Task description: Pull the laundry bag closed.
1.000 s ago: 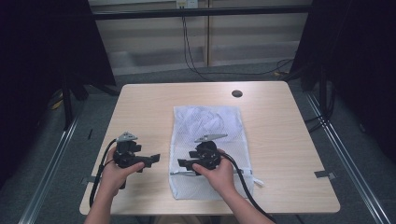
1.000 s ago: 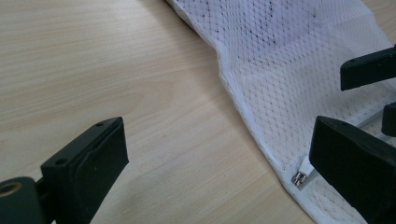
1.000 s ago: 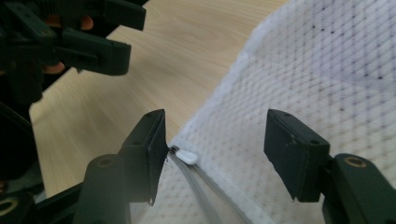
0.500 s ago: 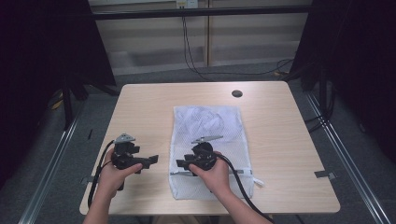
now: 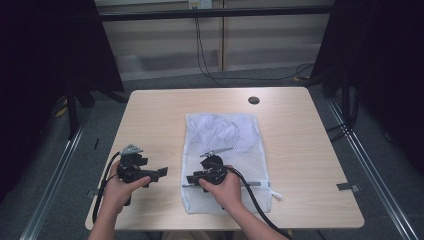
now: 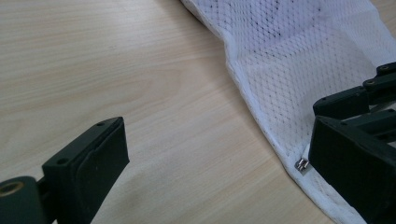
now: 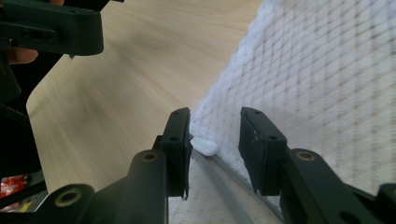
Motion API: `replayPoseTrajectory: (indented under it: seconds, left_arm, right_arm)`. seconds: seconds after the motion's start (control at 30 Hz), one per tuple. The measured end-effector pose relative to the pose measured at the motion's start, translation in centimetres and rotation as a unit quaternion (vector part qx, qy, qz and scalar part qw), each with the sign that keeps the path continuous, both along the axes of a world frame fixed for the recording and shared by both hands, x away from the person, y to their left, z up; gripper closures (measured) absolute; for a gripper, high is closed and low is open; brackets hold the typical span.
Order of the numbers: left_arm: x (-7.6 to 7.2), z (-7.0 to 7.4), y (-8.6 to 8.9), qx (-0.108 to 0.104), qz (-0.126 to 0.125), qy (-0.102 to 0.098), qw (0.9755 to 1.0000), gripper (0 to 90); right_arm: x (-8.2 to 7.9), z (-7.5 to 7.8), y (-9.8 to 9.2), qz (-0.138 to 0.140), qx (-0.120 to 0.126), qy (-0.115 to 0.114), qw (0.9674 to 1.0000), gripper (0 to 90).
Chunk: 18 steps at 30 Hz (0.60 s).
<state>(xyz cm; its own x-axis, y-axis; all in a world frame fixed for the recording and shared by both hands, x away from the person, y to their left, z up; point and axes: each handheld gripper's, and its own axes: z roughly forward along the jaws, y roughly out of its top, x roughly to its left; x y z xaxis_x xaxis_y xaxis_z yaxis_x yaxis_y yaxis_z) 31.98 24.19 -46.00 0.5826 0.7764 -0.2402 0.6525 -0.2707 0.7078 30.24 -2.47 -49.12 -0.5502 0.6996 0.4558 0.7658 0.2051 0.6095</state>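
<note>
A white mesh bag [image 5: 221, 145] lies flat on the wooden table [image 5: 300, 150], its zipper running along the near end. My right gripper [image 5: 191, 179] rests on the bag's near left corner and points left. In the right gripper view its jaws [image 7: 215, 145] have just been closing and stand a narrow gap apart, with the white zipper pull [image 7: 204, 146] between them beside the left jaw. My left gripper [image 5: 161, 173] hovers over bare wood just left of the bag, jaws wide apart [image 6: 219, 172] and nothing between them. A small metal zipper end [image 6: 302, 164] shows at the mesh bag's [image 6: 303, 60] hem.
A small dark round hole [image 5: 253, 100] sits near the table's far edge. Black cables trail from both grippers toward the near edge. Beyond the table are dark curtains, metal floor rails and a wall cable.
The right gripper's jaws have narrowed around the zipper pull, and the right hand has crept slightly nearer the bag's near corner. The left gripper has stayed put.
</note>
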Motion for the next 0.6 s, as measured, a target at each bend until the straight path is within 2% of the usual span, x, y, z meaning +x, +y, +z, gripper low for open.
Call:
replayPoseTrajectory:
  seconds: [0.33,0.47,0.6]
  left_arm:
    - [-0.07,-0.04,-0.02,0.004,0.002,-0.001,1.0,4.6]
    - [-0.08,-0.03,-0.03,0.004,0.0,-0.001,1.0,4.7]
    - [-0.09,-0.02,-0.04,0.004,0.002,-0.002,1.0,4.7]
  right_arm:
    - [-0.08,-0.8,0.44,0.004,-0.002,0.017,0.9999,66.0]
    - [-0.1,-0.89,0.74,0.008,0.014,0.024,0.9996,66.9]
    - [-0.19,-0.86,0.93,0.011,0.018,0.024,0.9995,67.9]
